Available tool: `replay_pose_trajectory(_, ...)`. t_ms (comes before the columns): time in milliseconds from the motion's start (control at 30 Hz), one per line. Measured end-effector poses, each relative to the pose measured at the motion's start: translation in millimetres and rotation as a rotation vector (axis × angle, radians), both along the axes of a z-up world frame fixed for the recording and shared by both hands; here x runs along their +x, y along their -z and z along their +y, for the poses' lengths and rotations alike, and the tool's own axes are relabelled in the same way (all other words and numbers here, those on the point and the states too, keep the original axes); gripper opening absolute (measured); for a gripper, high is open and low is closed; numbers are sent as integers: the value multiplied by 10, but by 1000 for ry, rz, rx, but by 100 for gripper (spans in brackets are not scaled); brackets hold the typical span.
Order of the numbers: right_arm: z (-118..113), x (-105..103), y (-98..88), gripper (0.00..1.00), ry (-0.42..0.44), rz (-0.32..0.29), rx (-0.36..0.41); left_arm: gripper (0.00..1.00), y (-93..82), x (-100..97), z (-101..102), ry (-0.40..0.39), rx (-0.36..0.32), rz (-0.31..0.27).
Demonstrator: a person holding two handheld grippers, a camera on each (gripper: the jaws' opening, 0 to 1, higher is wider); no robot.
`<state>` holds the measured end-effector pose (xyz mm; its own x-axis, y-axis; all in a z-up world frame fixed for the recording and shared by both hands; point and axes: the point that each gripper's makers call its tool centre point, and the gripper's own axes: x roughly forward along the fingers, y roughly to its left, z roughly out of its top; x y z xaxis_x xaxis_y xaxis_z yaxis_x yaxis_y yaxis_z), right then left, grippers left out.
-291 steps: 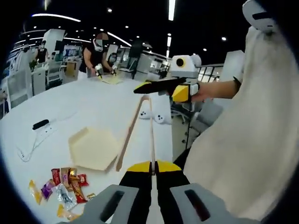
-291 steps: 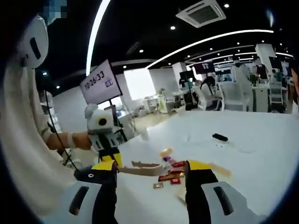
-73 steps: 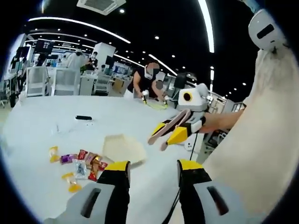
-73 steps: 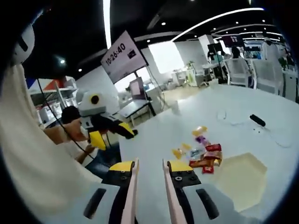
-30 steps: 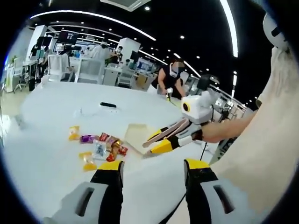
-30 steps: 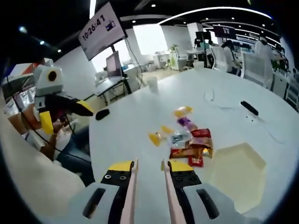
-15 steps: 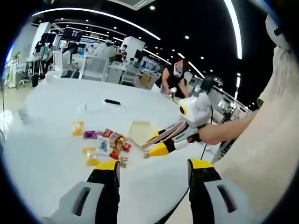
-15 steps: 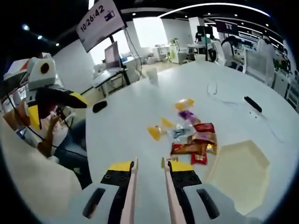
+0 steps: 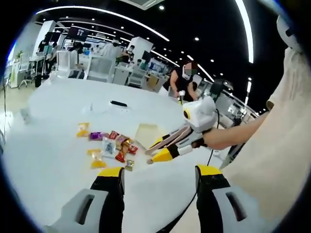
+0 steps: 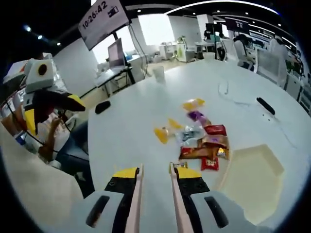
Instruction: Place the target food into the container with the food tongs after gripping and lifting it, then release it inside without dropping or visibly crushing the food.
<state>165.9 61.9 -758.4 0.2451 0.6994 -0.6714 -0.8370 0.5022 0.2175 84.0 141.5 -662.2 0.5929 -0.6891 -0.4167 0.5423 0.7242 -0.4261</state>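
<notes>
Judged best to ease right gripper [image 10: 154, 175], clamped on food tongs [image 10: 137, 206], toward wrapped snacks [image 10: 200, 141] ahead of its fingertips, container [image 10: 250, 182] beyond right finger, left gripper [image 9: 158, 175] gaping wide, empty.

Table [image 10: 131, 121]: smooth white top, faint sheen. Snack packets [image 10: 201, 141]: glossy foil and plastic wrappers, crinkled. Container [image 10: 250, 177]: matt cream, paper-pulp look. Tongs [image 10: 154, 206]: pale, wood-like, matt. Right gripper [image 10: 154, 174]: matt grey plastic body, yellow-and-black tips.
</notes>
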Motion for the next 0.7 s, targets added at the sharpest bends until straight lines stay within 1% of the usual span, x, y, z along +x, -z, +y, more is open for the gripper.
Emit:
replay_pose_trajectory(333, 45, 23, 103, 28, 12, 22, -21, 58, 48, -12, 80, -14, -11, 14)
replay_pose_trajectory(533, 28, 82, 178, 28, 31, 20, -51, 57, 70, 12, 93, -9, -11, 20)
replay_pose_trajectory(700, 68, 104, 246, 28, 25, 31, -68, 57, 84, 47, 135, -9, -9, 24)
